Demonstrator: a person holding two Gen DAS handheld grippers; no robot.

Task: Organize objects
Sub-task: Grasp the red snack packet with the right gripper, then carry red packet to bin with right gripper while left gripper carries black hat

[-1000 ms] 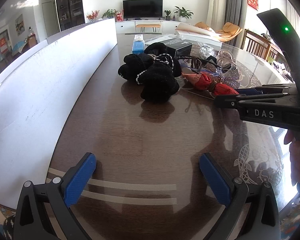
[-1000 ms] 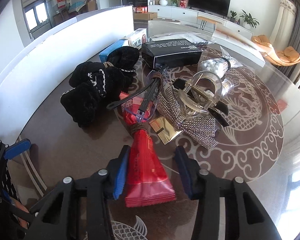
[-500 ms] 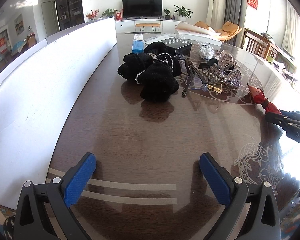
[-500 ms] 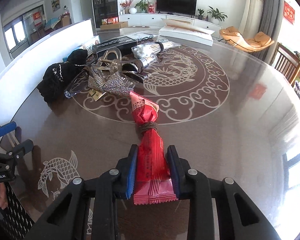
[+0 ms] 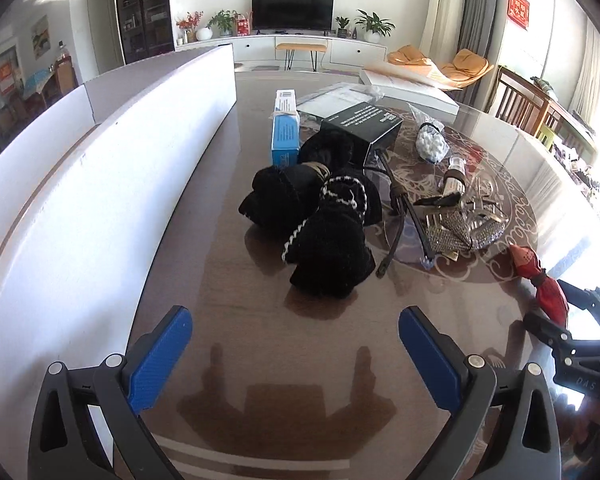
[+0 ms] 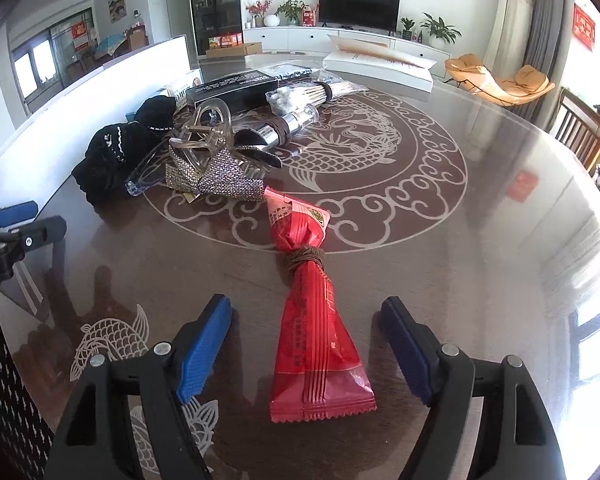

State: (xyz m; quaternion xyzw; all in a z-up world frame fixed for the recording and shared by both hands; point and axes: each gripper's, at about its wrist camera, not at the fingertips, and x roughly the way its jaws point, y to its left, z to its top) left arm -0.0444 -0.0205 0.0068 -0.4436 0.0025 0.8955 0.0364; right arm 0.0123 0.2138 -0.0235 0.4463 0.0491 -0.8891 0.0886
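Dark patterned tabletop carried everything. White board stood along its left edge. Black knit pile sat mid-table, beside what looked like a rhinestone bag. Red snack packet, tied with a band, lay flat between the right tongs, spread wide, not touching it. Left tongs spread, holding nothing.
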